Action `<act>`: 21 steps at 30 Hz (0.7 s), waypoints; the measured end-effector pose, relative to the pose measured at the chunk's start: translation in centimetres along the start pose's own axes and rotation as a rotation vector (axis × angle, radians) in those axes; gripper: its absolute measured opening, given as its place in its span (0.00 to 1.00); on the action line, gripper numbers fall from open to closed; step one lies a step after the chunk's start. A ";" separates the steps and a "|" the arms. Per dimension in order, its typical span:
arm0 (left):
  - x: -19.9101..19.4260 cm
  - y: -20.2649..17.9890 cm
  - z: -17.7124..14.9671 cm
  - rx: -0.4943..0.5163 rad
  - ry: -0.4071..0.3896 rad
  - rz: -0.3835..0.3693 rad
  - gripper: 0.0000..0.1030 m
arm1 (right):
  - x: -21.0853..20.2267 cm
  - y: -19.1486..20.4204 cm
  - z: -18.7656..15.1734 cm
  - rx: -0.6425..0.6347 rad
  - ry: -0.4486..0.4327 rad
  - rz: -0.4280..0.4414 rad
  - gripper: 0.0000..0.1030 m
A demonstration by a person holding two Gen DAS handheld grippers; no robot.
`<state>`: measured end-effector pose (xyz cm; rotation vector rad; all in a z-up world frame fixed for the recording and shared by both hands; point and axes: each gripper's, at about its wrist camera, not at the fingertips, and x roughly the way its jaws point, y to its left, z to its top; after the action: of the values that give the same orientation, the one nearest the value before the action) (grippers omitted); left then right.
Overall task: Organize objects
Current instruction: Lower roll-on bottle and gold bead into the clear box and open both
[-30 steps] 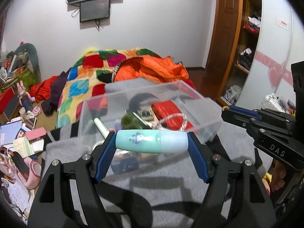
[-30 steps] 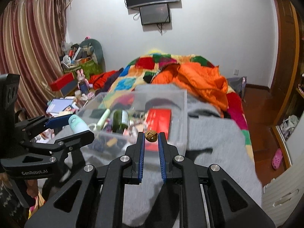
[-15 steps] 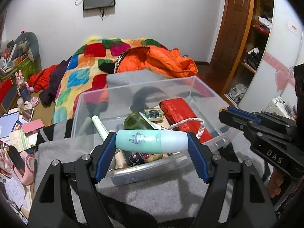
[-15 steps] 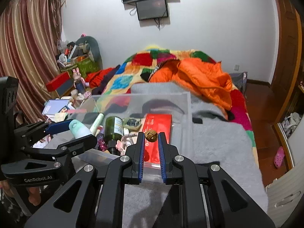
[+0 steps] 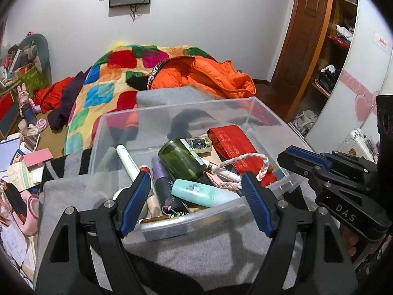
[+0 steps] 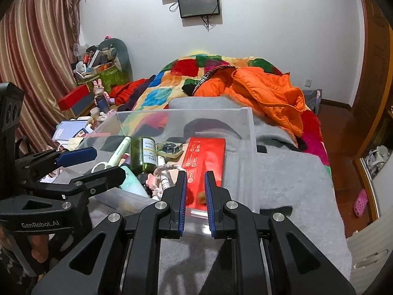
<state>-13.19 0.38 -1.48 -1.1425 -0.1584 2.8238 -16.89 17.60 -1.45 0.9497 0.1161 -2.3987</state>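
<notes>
clutter fills the clear plastic bin (image 5: 267,113) on the grey blanket (image 5: 196,248). left gripper (image 5: 196,194) hangs over its near edge, jaws opening and pressing on nothing; the mint tube (image 5: 194,191) lies loose in the bin between them, at 6 o'clock of the green bottle (image 5: 179,158). right gripper (image 6: 195,191) has its jaws a narrow gap apart, and a small brownish blur (image 6: 202,196) shows there over the red packet (image 6: 206,154); whether the pads hold it is hard to make out.
</notes>
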 end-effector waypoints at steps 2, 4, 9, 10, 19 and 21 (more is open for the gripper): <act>-0.8 -0.1 -0.1 0.008 -0.017 0.004 0.74 | -0.4 0.1 0.0 0.001 -0.003 0.009 0.13; -1.7 -0.1 -0.3 0.013 -0.036 0.008 0.75 | -0.9 0.2 0.0 -0.004 -0.007 0.018 0.13; -3.7 0.1 -0.8 0.004 -0.087 0.015 0.84 | -2.5 0.7 -0.2 -0.029 -0.032 0.030 0.22; -4.1 0.1 -1.0 0.004 -0.095 0.016 0.86 | -2.8 0.8 -0.2 -0.032 -0.040 0.030 0.28; -6.1 0.0 -2.7 0.022 -0.153 0.044 0.94 | -5.3 1.7 -1.3 -0.064 -0.100 0.006 0.56; -6.3 -0.2 -3.2 0.027 -0.156 0.047 0.95 | -5.4 1.8 -1.6 -0.064 -0.106 -0.001 0.59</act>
<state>-6.42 -0.05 0.58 -0.9330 -0.1048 2.9460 -11.74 19.01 1.16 0.7916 0.1527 -2.4256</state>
